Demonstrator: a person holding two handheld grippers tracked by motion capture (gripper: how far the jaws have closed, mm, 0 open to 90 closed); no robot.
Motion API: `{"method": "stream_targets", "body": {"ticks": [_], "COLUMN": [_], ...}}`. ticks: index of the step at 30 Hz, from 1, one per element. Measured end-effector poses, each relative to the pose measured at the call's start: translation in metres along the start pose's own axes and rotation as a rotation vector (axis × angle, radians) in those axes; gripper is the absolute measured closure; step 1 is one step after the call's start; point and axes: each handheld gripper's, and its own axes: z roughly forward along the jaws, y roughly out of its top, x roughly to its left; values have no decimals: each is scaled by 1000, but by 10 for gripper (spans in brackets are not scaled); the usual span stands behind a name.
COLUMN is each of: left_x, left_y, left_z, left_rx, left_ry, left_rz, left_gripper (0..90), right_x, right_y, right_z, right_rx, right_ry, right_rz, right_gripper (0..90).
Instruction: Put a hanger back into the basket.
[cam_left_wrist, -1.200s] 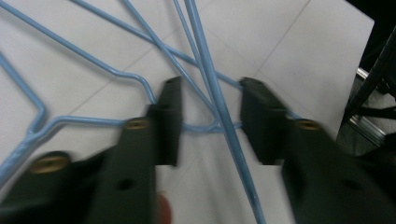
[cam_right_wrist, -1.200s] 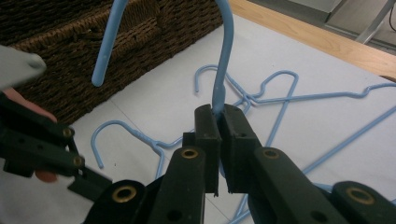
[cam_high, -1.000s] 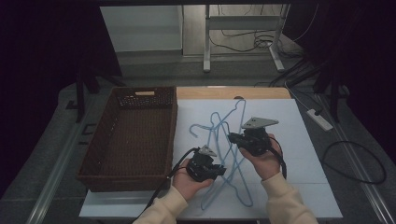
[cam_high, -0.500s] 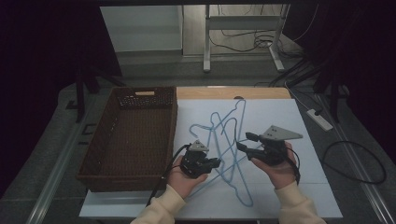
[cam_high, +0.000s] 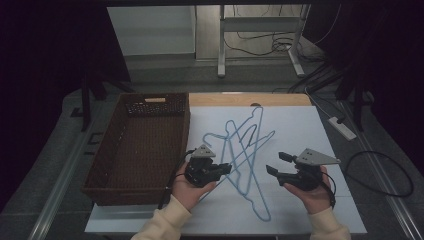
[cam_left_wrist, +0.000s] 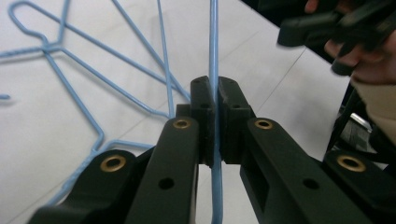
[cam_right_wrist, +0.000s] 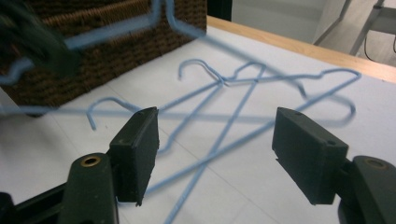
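Left tongs (cam_left_wrist: 214, 100) clenched on one blue hanger wire (cam_left_wrist: 214, 42) (pile lying alongside); right tongs (cam_right_wrist: 217, 140) released, hangers (cam_right_wrist: 243, 93) beyond them.

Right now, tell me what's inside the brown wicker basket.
The brown wicker basket looks empty: only its woven floor shows. The near inside wall is hidden by the rim. The blue hangers lie outside on the white table; the left gripper grips one.
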Motion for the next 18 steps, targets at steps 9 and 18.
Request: {"method": "stream_targets", "body": {"ticks": [9,18], "left_x": [1,9], "left_y": [9,14], "left_z": [-32,-63], "left_rx": [-65,-127], "left_ry": [-2,0], "left_rz": [13,17], "left_gripper": [863,863], "right_x": [-8,-10], "right_y": [-12,-15], "right_z": [1,5], "right_rx": [27,49], "right_ry": [-8,-13], "right_rz": [20,22], "right_gripper": [319,319]}}
